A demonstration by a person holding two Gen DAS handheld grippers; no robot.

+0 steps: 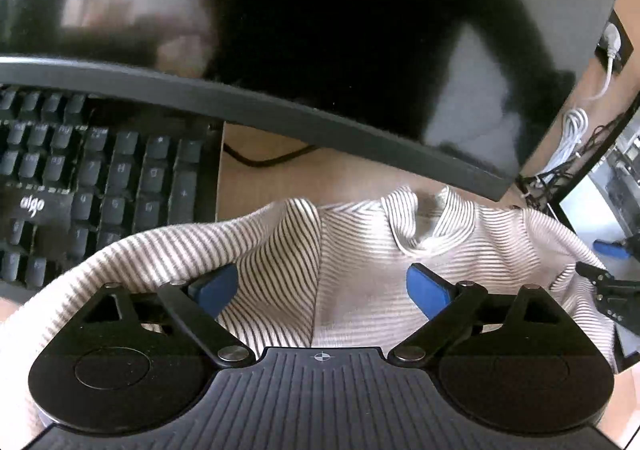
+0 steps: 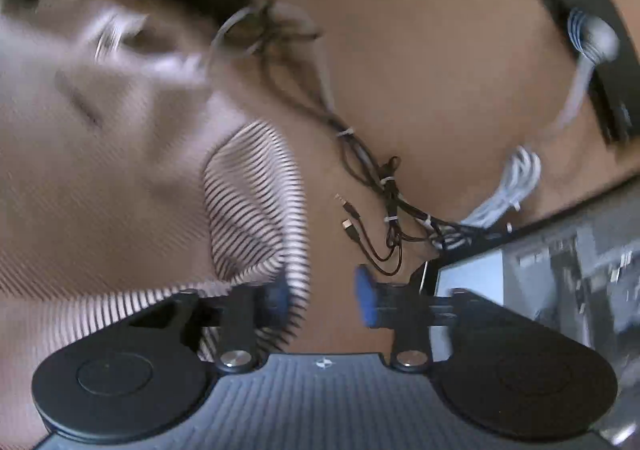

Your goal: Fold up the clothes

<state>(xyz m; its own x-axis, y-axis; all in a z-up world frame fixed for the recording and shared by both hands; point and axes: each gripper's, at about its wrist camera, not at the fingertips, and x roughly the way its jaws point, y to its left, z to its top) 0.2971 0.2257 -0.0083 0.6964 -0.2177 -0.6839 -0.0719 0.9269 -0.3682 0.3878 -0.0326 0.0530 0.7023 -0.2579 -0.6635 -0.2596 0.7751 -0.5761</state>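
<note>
Left wrist view: the left gripper (image 1: 322,288) stands with its blue pads (image 1: 214,288) spread wide above a white-and-grey striped top (image 1: 360,250), gripping nothing. The garment lies rumpled on a wooden desk (image 1: 280,178), its neckline (image 1: 424,234) turned toward a dark monitor (image 1: 320,30); a black keyboard (image 1: 100,178) sits just beside the cloth on the left. Right wrist view (motion-blurred): the right gripper (image 2: 324,296) is partly parted at the garment's edge (image 2: 256,202), one pad beneath a striped fold, the other over bare desk. Bundled cables (image 2: 380,186) lie near.
</note>
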